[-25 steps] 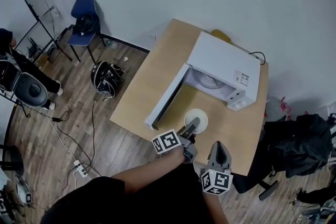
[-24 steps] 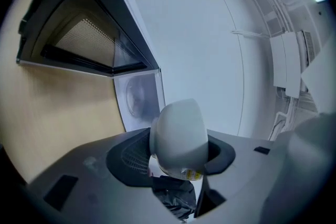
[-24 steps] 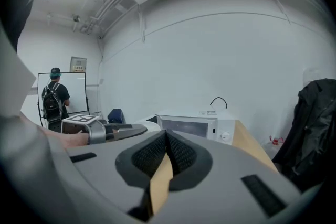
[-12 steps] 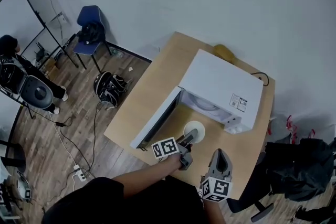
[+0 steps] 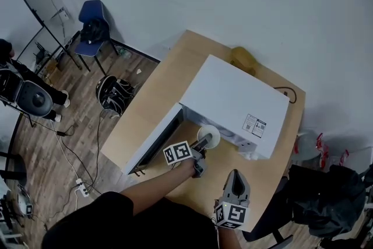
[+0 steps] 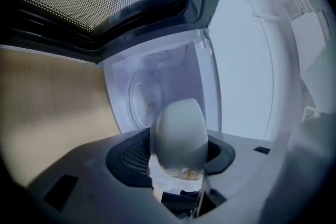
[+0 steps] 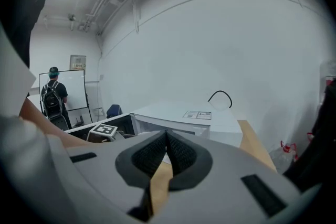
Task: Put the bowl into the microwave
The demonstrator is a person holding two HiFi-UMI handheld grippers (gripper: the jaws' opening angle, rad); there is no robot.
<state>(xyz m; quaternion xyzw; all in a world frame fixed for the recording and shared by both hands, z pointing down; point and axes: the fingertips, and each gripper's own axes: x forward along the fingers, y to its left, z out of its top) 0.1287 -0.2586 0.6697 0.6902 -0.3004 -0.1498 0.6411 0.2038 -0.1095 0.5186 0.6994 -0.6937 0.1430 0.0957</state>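
Observation:
The white bowl (image 5: pixel 208 136) hangs at the mouth of the white microwave (image 5: pixel 236 101), whose door (image 5: pixel 152 140) is swung open to the left. My left gripper (image 5: pixel 201 146) is shut on the bowl's near rim. In the left gripper view the bowl (image 6: pixel 178 134) stands on edge between the jaws, with the oven's cavity and its round turntable (image 6: pixel 147 102) right behind it. My right gripper (image 5: pixel 235 183) hovers over the table's near edge, its jaws shut with nothing between them; in the right gripper view the pads (image 7: pixel 167 152) meet.
The microwave stands on a wooden table (image 5: pixel 157 96) against the white wall, with a brown object (image 5: pixel 243 58) behind it. A blue chair (image 5: pixel 93 23) and a dark bag (image 5: pixel 113 93) are on the floor at left. A black backpack (image 5: pixel 323 195) lies at right.
My left gripper has carried the bowl from above the table in front of the microwave up to its opening. The right gripper has drifted along a little.

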